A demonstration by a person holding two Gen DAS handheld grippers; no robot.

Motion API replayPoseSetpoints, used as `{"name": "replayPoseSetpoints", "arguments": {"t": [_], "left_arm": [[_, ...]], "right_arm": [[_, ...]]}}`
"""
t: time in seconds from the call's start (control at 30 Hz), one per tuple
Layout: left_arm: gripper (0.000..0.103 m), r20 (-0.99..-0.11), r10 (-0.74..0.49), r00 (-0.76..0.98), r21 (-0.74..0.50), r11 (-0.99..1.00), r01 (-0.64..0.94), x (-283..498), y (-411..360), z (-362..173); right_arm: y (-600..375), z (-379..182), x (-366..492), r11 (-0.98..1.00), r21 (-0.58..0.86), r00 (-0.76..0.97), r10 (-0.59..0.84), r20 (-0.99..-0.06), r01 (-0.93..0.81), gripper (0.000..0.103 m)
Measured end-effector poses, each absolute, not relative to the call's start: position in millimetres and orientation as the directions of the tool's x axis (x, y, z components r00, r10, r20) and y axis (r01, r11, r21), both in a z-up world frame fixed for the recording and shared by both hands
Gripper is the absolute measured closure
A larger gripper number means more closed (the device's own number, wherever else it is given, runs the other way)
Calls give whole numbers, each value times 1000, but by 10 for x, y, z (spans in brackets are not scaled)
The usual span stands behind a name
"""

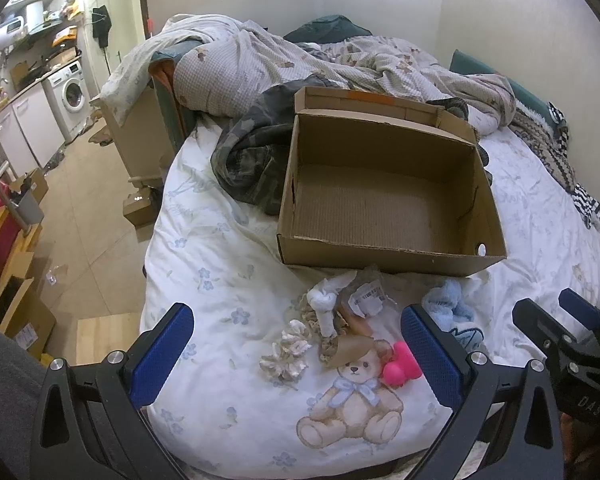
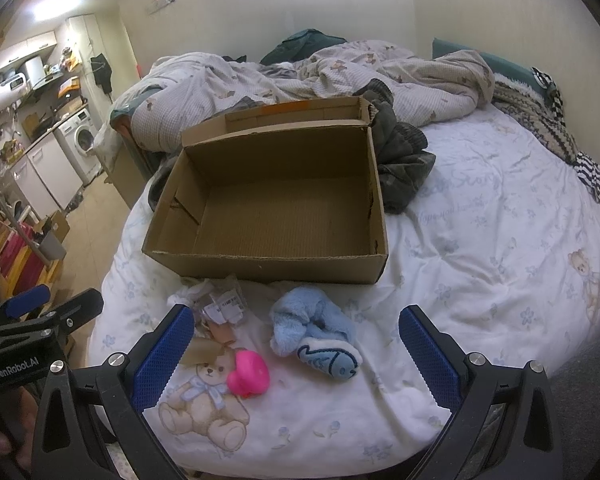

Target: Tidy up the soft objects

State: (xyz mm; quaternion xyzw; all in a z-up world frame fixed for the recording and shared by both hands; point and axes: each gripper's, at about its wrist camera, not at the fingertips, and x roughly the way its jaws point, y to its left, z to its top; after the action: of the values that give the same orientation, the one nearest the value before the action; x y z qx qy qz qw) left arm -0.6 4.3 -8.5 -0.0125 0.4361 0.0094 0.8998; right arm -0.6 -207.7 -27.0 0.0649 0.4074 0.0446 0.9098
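Both claws hovered spread wide and empty over the bed [image 2: 480, 208], the left claw [image 1: 298, 354] above a cream scrunchie [image 1: 286, 354] and a rolled white sock [image 1: 325, 309], the right claw [image 2: 296, 354] above a blue plush slipper [image 2: 314, 330]. A pink toy [image 2: 249, 373] lay between them. The cardboard box [image 2: 268, 258] just beyond stood open and held nothing. The tangled pile risked a claw snagging several items, or the quilt itself.
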Motion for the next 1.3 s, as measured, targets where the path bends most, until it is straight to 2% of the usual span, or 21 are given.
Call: {"name": "replayPoseSetpoints", "arguments": {"t": [0.5, 0.8, 1.03, 1.17, 1.3], "left_arm": [[0, -789, 2, 614, -13, 1000, -20, 18, 36, -50], [0, -832, 2, 555, -33, 998, -52, 205, 192, 66], [0, -870, 42, 491, -5, 996, -94, 468, 341, 50], [0, -910, 55, 410, 13, 995, -103, 649, 448, -147], [1, -965, -8, 263, -40, 993, -116, 806, 552, -572]], "right_arm": [[-2095, -256, 5, 987, 157, 664, 133, -736, -24, 0], [-2136, -176, 152, 987, 159, 637, 133, -759, -16, 0], [-2264, -152, 422, 972, 236, 598, 184, -780, 8, 0], [-2311, -192, 600, 969, 246, 566, 194, -802, 16, 0], [-2317, -304, 759, 967, 255, 518, 228, -824, -20, 0]]}}
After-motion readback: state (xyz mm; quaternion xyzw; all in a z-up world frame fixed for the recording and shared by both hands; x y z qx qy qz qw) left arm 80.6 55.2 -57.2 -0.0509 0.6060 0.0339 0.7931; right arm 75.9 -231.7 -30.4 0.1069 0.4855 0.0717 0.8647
